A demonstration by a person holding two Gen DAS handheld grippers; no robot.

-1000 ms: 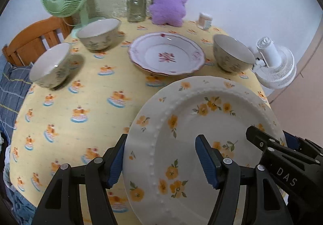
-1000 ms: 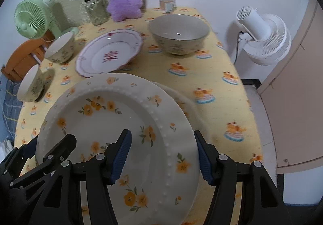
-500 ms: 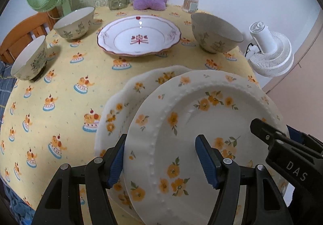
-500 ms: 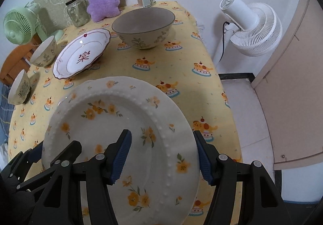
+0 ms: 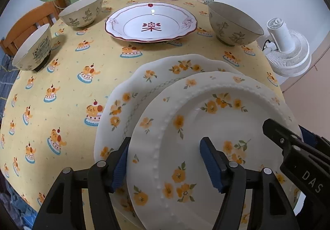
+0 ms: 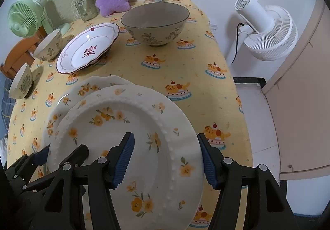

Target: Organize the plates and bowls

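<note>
Straddling opposite rims, the left hand-held gripper (image 5: 165, 159) and right hand-held gripper (image 6: 167, 157) clamp the beaded plate (image 5: 216, 126) just above the scalloped plate (image 5: 132, 102); stiff, glazed, breakable, best held by its rim.

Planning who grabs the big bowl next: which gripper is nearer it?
Right. The right gripper holds the plate's edge on the big bowl's side; the left gripper holds the opposite edge, farther away.
</note>
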